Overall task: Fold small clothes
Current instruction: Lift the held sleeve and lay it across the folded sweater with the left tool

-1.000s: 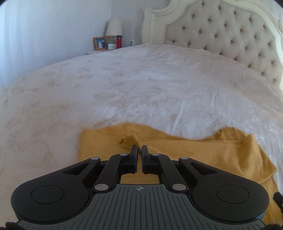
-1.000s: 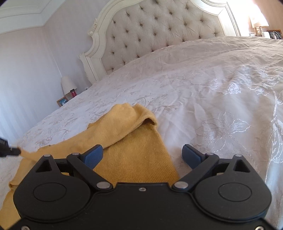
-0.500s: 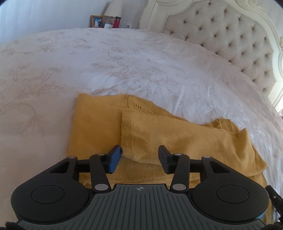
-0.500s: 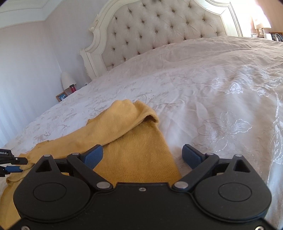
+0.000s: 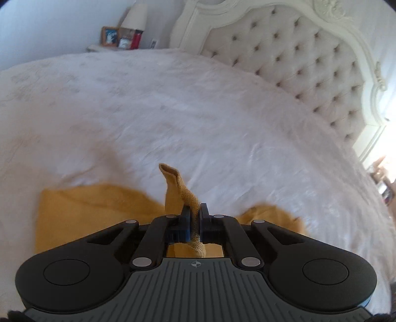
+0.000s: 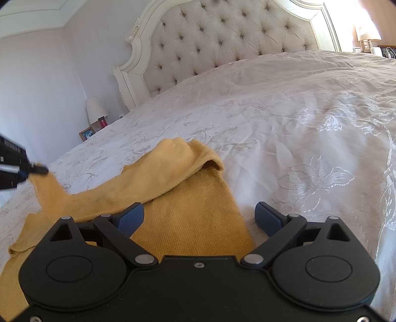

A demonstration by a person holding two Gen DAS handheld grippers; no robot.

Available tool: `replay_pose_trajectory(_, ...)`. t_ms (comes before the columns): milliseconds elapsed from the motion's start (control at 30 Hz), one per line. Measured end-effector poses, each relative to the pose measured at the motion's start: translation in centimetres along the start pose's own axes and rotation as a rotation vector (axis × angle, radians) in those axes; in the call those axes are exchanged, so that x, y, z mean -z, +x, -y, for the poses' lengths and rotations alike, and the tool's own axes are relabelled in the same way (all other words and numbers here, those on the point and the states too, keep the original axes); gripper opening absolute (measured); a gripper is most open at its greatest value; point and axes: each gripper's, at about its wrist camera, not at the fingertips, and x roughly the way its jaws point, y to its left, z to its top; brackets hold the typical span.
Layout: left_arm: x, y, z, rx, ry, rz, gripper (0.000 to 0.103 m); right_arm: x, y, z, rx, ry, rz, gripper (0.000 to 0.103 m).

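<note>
Mustard-yellow knit fills the foreground of the left wrist view, where the left gripper (image 5: pixel 195 210) has its jaws pressed together on a twisted edge of the yellow garment (image 5: pixel 94 208). A narrow cuff-like end of the fabric stands up past the fingertips, while the rest of the cloth lies spread on the white embroidered bedspread (image 5: pixel 198 119) to either side. This view is partly blurred. Behind the bed rises a cream tufted headboard (image 5: pixel 309 69), and at far left a bedside table carries a lamp (image 5: pixel 136 17), a framed photo (image 5: pixel 110 36) and a red container (image 5: pixel 135 40).

From the right wrist view, the right gripper (image 6: pixel 199 218) stands wide open with nothing between its blue pads (image 6: pixel 131 218); the left pad sits above the garment (image 6: pixel 188 198) and the right pad above bare bedspread (image 6: pixel 297 123). The garment stretches away to the left, one folded layer draped over another, with a rounded hump at its far end. At the left edge of this view, the left gripper (image 6: pixel 39 170) pinches a corner of the cloth and holds it raised off the bed. The headboard (image 6: pixel 222 37) stands at the back, with the lamp (image 6: pixel 95 110) beside it and a second lamp (image 6: pixel 367 32) at far right.
</note>
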Motion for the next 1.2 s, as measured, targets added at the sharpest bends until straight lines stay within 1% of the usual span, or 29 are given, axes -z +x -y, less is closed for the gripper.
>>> replay_pose_trajectory(67, -2.5, -1.2, 3.1, 0.083, 0.004, 0.04, 0.006, 0.0, 0.0, 0.0, 0.0, 0.0, 0.0, 0.097)
replay_pose_trajectory(133, -4.6, -2.3, 6.2, 0.146, 0.036, 0.074, 0.006, 0.0, 0.0, 0.0, 0.0, -0.001, -0.006, 0.097)
replay_pose_trajectory(233, -6.8, -4.0, 10.4, 0.201, 0.121, 0.119, 0.006, -0.2, 0.3, 0.1, -0.002, -0.001, -0.028, 0.097)
replay_pose_trajectory(300, -7.8, -4.7, 12.6, 0.223, 0.156, 0.125, 0.006, -0.5, 0.5, 0.0, -0.012, -0.008, -0.054, 0.098)
replay_pose_trajectory(367, -8.6, -5.0, 14.3, 0.247, 0.171, 0.12, 0.006, -1.5, 0.7, 0.0, -0.033, -0.012, -0.081, 0.097)
replay_pose_trajectory(400, -8.9, -5.2, 15.1, 0.253, 0.18, 0.119, 0.006, -2.0, 0.3, -0.2, -0.057, -0.023, -0.072, 0.097)
replay_pose_trajectory(500, -9.5, -5.2, 17.5, 0.269, 0.232, 0.126, 0.006, -3.5, -0.9, -1.6, -0.162, -0.119, -0.042, 0.097)
replay_pose_trajectory(533, -9.7, -5.3, 18.2, 0.276, 0.246, 0.133, 0.006, -3.9, -1.0, -2.4, -0.212, -0.164, -0.051, 0.097)
replay_pose_trajectory(633, -9.8, -5.6, 20.0, 0.299, 0.278, 0.146, 0.006, -4.6, -0.2, -4.7, -0.324, -0.267, -0.087, 0.097)
replay_pose_trajectory(733, -9.9, -5.9, 21.5, 0.324, 0.301, 0.155, 0.006, -5.4, 2.1, -6.3, -0.387, -0.29, -0.124, 0.096)
replay_pose_trajectory(833, -10.0, -6.5, 22.4, 0.331, 0.33, 0.165, 0.006, -6.3, 5.4, -7.5, -0.361, -0.292, -0.138, 0.096)
replay_pose_trajectory(967, -10.5, -7.0, 22.5, 0.335, 0.341, 0.182, 0.006, -6.8, 9.2, -7.8, -0.303, -0.284, -0.173, 0.096)
replay_pose_trajectory(1000, -10.5, -7.0, 22.3, 0.334, 0.338, 0.182, 0.006, -6.9, 10.1, -7.5, -0.291, -0.27, -0.192, 0.096)
replay_pose_trajectory(1033, -10.6, -7.0, 22.1, 0.331, 0.336, 0.182, 0.006, -7.0, 11.3, -6.8, -0.255, -0.234, -0.243, 0.096)
replay_pose_trajectory(1067, -10.6, -7.0, 21.8, 0.323, 0.335, 0.182, 0.006, -7.0, 12.3, -6.1, -0.193, -0.205, -0.299, 0.095)
replay_pose_trajectory(1100, -10.6, -7.0, 21.4, 0.315, 0.331, 0.18, 0.006, -6.8, 13.2, -5.2, -0.135, -0.178, -0.344, 0.09)
replay_pose_trajectory(1133, -10.5, -6.8, 20.9, 0.306, 0.327, 0.176, 0.006, -6.8, 13.3, -4.4, -0.118, -0.158, -0.351, 0.082)
replay_pose_trajectory(1200, -10.4, -6.7, 19.6, 0.287, 0.317, 0.166, 0.006, -6.8, 11.8, -3.6, -0.143, -0.145, -0.322, 0.083)
